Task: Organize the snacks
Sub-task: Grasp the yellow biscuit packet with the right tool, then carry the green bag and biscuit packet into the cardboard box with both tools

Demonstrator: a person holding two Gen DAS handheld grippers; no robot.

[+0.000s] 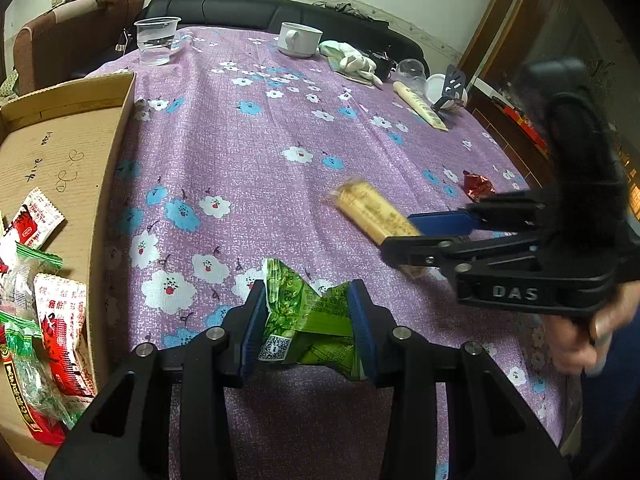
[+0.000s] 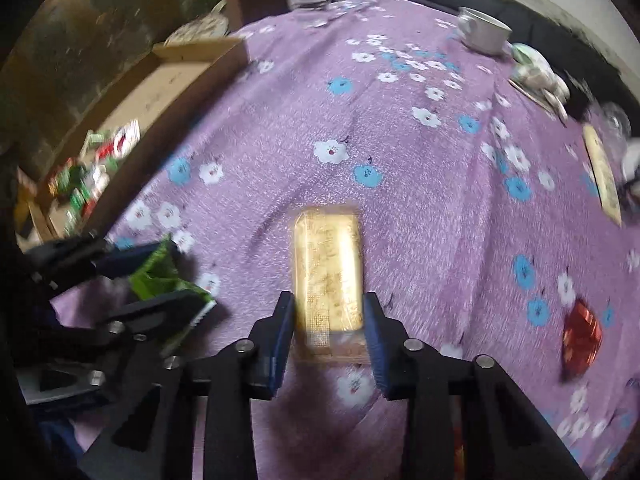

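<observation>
Left gripper (image 1: 308, 320): jaws closed on the green snack packet (image 1: 308, 316); the packet is crumpled between the two blue pads and is pinched at its middle, with its ends sticking out above and below the pads.
Green packet, place: held over the purple flowered tablecloth (image 1: 280, 140), just beside the cardboard box (image 1: 116, 168).
Right gripper (image 2: 329, 320): jaws closed on the near end of the yellow wafer bar (image 2: 328, 268); both blue pads are seen pressed against its long sides.
Wafer bar, place: most of its length projects forward past the fingertips, over the cloth; whether its far end rests on the cloth cannot be told, since the right wrist view is blurred.
Right gripper, as seen from the left wrist: side-on, held by a hand (image 1: 580, 340), with the bar jutting out to the left.
Box contents: red-and-white and green packets are piled at the near end.
Loose on cloth: a red wrapped snack (image 2: 582, 336) near the right edge; a long cream packet (image 1: 420, 106) further back.
Background items: a clear plastic cup (image 1: 156, 40) and a white mug (image 1: 298, 38) at the far edge.
</observation>
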